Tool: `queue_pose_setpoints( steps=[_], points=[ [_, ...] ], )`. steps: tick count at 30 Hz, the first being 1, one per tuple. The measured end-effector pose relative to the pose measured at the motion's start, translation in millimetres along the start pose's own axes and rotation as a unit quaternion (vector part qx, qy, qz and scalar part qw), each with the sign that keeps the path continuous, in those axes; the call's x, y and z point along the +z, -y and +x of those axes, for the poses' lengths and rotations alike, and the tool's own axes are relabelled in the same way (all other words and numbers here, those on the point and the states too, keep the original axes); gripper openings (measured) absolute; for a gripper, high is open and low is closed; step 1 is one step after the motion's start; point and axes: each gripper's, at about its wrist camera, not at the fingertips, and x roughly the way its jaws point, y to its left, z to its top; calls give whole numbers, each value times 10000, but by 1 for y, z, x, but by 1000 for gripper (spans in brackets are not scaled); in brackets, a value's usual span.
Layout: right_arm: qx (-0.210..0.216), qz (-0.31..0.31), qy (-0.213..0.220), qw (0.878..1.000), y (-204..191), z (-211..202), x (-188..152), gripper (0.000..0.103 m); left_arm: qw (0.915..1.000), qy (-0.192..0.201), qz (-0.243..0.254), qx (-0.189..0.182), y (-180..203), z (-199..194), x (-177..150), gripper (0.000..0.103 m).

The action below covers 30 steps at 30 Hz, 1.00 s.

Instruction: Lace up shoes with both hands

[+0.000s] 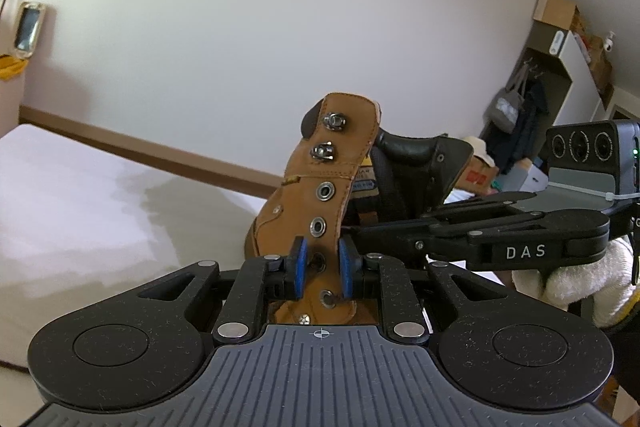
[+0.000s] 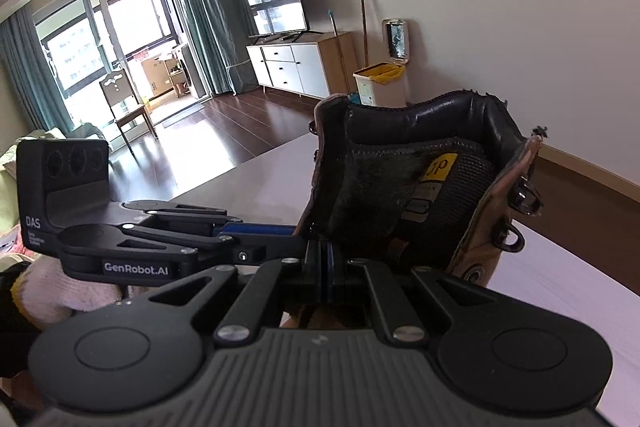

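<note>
My left gripper (image 1: pixel 323 273) is black with blue pads (image 1: pixel 301 269); right gripper (image 1: pixel 524 235) reads "DAS", white fuzzy glove (image 1: pixel 580 283).

Boot (image 1: pixel 320 187) (upright) on table (image 1: pixel 80 207).

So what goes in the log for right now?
left gripper: shut on boot flap | right gripper: shut | lace: not visible

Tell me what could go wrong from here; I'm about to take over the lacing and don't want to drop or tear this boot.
1. The left gripper pinches only the tan eyelet flap; the flap could bend or slip out.
2. The right gripper is shut at the boot opening; what it holds is hidden, so pulling the hands apart may strain the upper.
3. No lace shows.
</note>
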Motion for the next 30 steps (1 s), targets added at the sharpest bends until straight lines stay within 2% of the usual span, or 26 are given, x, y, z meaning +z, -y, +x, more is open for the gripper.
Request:
queue_pose_setpoints(
  steps=[8,15,23,30],
  points=[
    [-166,-153,-201,9995,-10,5,7,4,9995,-25,71,-300,-4,-7,3,21],
    [-176,-313,-214,9991,-12,5,5,4,9988,-33,-7,-486,-32,-22,19,21],
    [-123,-384,-262,9988,-12,8,7,4,9918,-279,860,-899,-28,-2,25,21],
    [-121,-439,-262,9986,-20,15,1,4,9840,-348,1186,-1280,-39,9,25,21]
  ],
)
